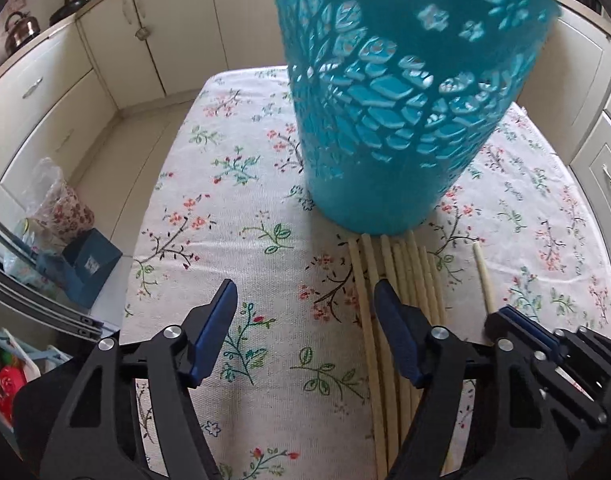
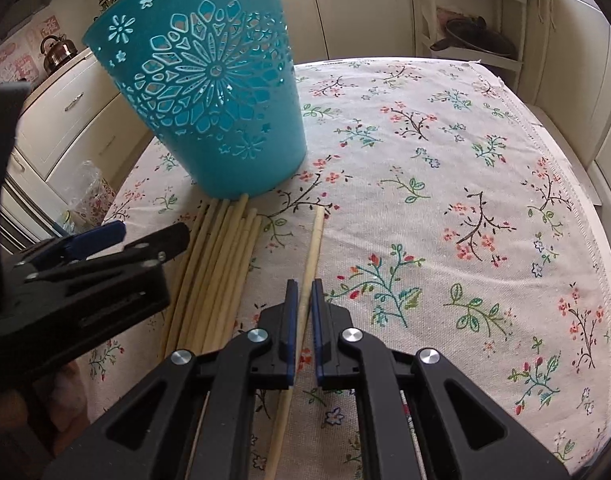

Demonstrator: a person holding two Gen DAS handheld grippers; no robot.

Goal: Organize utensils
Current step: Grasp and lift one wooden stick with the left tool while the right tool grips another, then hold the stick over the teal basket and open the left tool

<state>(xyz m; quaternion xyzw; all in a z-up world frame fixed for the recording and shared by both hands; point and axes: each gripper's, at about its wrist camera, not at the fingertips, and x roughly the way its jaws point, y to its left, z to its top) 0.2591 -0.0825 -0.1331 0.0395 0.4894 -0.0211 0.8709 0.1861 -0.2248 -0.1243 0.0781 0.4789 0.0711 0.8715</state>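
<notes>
1. One teal cup (image 2: pixel 209 92) stands on the cloth-covered bench (image 2: pixel 445 208), nearer its far edge; its rim is cut off in both views.
2. A bundle of sticks (image 2: pixel 221 264) lies just before the cup's base – about eight, hard to count, their near ends hidden.
3. One single stick (image 2: pixel 311 248) lies apart to the right of the bundle, clamped in the right gripper (image 2: pixel 304 280).
4. The left gripper (image 1: pixel 305 292) – jaws apart, empty – hangs over the bench beside the bundle.
</notes>
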